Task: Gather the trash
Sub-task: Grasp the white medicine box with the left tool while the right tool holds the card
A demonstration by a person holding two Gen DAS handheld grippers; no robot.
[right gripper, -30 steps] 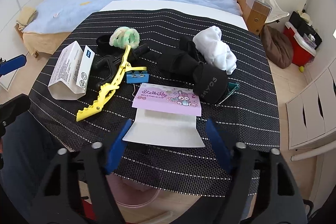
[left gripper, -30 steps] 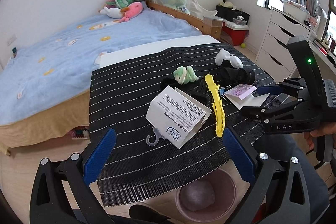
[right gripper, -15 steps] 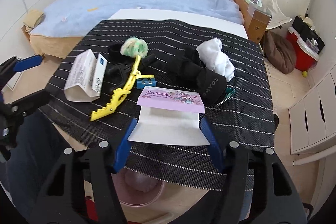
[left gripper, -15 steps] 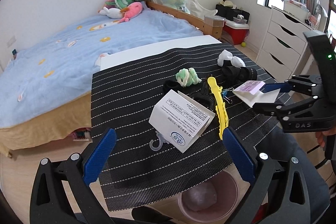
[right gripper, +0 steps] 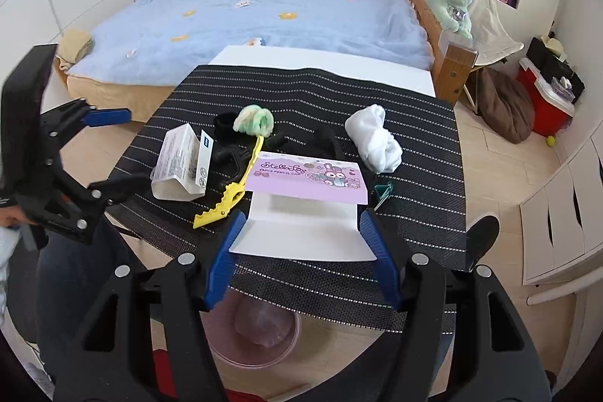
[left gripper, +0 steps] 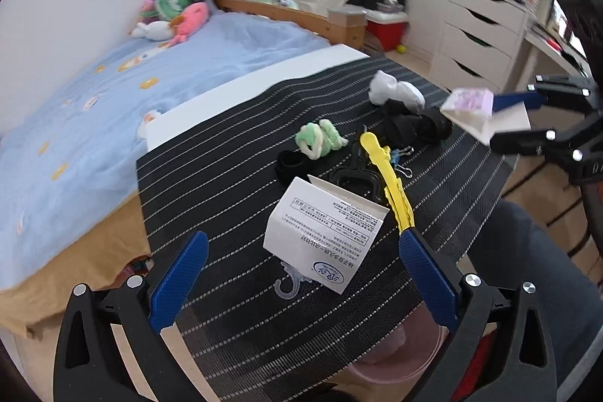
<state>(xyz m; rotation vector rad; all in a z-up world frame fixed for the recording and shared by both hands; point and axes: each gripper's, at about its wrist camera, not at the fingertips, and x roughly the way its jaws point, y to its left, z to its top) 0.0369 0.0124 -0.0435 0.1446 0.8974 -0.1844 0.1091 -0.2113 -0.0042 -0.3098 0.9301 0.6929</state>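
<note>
My right gripper is shut on a white and purple card package and holds it lifted above the striped black table mat. The held package and the right gripper also show in the left wrist view at the right. My left gripper is open and empty, low over the near edge of the mat, just in front of a white printed paper box. The box lies on the mat's left side. A pink bin stands on the floor under the table edge, below the right gripper.
On the mat lie a yellow hair clip, a green scrunchie, a black band, black cloth, white socks and a blue binder clip. A bed stands behind, white drawers at the right.
My right gripper closed on the card package and lifted it off the mat, moving up and back. My left gripper drew back a little and tilted.
</note>
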